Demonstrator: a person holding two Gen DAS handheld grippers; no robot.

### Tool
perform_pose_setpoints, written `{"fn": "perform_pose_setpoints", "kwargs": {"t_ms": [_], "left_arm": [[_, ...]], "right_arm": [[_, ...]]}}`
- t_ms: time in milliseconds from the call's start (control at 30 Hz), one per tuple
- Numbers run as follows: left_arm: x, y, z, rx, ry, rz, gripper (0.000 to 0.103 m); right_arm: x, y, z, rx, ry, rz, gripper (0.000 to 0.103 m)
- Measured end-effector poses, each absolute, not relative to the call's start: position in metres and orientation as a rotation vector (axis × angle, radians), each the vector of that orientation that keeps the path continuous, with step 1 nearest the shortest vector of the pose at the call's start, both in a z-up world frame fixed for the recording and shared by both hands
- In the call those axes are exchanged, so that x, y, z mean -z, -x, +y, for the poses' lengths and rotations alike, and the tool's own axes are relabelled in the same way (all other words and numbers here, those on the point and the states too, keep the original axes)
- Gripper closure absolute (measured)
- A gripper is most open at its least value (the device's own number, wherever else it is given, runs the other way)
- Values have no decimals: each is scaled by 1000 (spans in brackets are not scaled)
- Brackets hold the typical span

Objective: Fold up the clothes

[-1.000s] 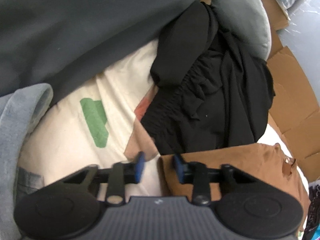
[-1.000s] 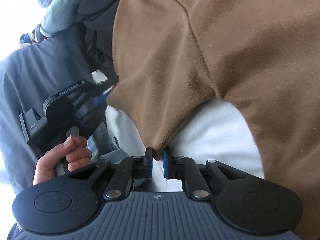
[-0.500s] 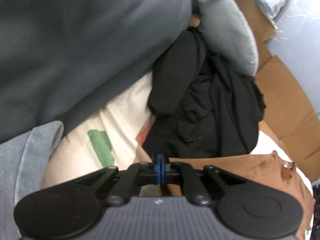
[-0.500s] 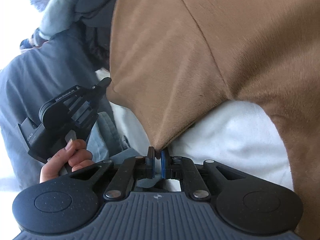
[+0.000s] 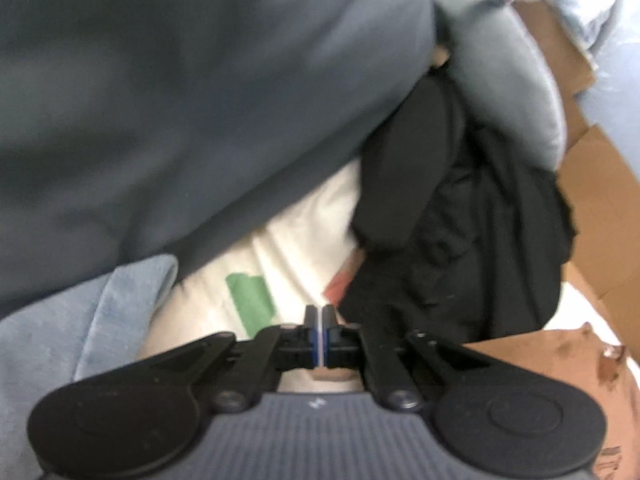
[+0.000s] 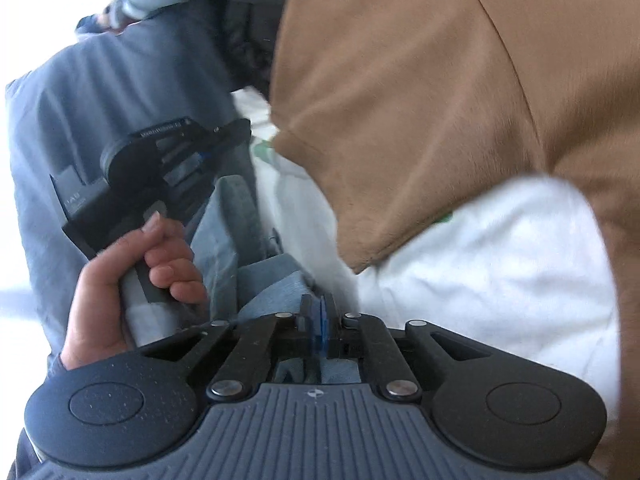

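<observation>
Item: brown top, the piece you are folding, raised over a cream sheet with its pointed lower corner hanging free. In the left wrist view its edge runs in from the right and passes behind the linkage. Item: left gripper, which you hold in your left hand. The jaws are pressed together and a sliver of brown shows just beneath them, so you appear to be pinching the top's edge, probably to keep one side taut. From the right wrist its tip sits near the top's left edge, but blur hides the contact. Item: right gripper, pads all but together after easing a trifle apart, with nothing visible between them. The brown corner hangs near, up and to the right, apart from the pads, so you likely need a fresh hold there. Item: jeans, lying beside the sheet. Item: black clothes, heaped past the sheet's green patch, probably awaiting their turn. Item: grey-blue cloth, bulky, upper left. Item: cardboard, far right.
</observation>
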State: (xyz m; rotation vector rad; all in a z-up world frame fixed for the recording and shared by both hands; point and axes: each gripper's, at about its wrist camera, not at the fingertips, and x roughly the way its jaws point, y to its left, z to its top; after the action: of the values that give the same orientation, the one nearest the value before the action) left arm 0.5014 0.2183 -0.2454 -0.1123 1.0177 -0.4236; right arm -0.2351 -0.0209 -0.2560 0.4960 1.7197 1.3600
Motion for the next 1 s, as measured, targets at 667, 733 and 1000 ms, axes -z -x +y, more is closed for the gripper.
{"fn": "perform_pose_setpoints", "kwargs": {"t_ms": [667, 733, 1000], "left_arm": [[232, -427, 117, 682, 35, 1022, 92], [230, -425, 104, 702, 17, 1016, 92], [237, -412, 40, 799, -68, 990, 91]], "right_arm": [[215, 53, -58, -1388, -156, 1279, 66], [214, 34, -54, -1382, -106, 1231, 66], [221, -18, -11, -1380, 98, 1072, 66]]}}
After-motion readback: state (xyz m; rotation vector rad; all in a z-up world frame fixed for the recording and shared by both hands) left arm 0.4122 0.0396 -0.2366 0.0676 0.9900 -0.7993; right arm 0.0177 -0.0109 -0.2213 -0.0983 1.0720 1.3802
